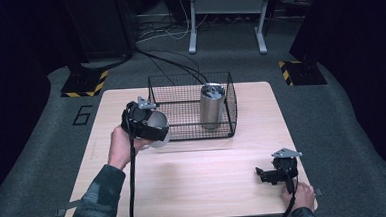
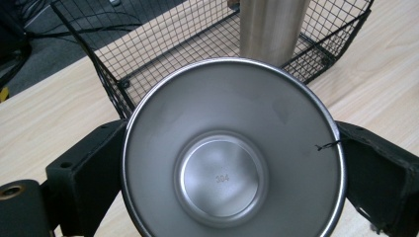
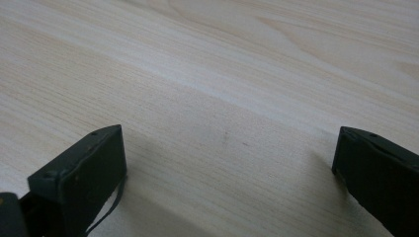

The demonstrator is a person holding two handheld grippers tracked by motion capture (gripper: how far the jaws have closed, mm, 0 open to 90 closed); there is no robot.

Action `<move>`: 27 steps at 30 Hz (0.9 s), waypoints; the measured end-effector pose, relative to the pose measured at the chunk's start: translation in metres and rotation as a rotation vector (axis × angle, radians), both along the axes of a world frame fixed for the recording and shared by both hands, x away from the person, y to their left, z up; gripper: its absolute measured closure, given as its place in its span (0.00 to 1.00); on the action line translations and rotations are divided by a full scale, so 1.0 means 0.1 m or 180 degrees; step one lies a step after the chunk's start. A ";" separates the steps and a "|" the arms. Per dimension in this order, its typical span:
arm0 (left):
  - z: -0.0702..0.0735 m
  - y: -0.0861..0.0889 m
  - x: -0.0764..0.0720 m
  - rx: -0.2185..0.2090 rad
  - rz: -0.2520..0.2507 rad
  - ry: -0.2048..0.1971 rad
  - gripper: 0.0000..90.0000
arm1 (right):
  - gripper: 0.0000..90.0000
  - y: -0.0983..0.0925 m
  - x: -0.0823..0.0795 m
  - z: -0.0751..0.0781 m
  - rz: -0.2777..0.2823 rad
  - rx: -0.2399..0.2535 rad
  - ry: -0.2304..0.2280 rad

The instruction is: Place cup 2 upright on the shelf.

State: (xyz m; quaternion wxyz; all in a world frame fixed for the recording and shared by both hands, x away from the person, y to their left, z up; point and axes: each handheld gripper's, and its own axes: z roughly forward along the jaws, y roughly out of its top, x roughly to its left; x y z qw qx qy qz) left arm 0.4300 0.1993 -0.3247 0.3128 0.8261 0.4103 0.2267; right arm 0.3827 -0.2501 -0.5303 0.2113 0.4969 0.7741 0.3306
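At centre left of the high view, the left gripper (image 1: 149, 128) clamped a steel cup (image 2: 232, 153) beside the wire basket (image 1: 191, 108). Rigid, light and likely slippery, it suited gripping across its walls. The right gripper (image 1: 272, 174) rested wide open, empty.
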 end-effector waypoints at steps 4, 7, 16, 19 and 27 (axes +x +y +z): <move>0.03 0.00 0.07 -0.0011 0.0000 0.0006 0.07 | 0.00 0.00 0.00 0.00 0.0000 0.0000 0.0001; 0.03 0.00 0.07 -0.0011 0.0000 0.0006 0.07 | 0.00 0.00 0.00 0.00 0.0000 0.0000 0.0001; 0.06 -0.03 0.15 -0.0022 -0.0004 0.0000 0.07 | 0.00 0.00 0.00 0.00 0.0000 0.0001 0.0000; 0.07 -0.04 0.18 -0.0011 -0.0007 -0.0005 0.07 | 0.00 0.00 0.00 0.00 0.0000 0.0001 0.0001; 0.10 -0.07 0.29 0.0019 -0.0005 -0.0004 0.07 | 0.00 0.00 0.00 0.00 0.0001 0.0000 0.0000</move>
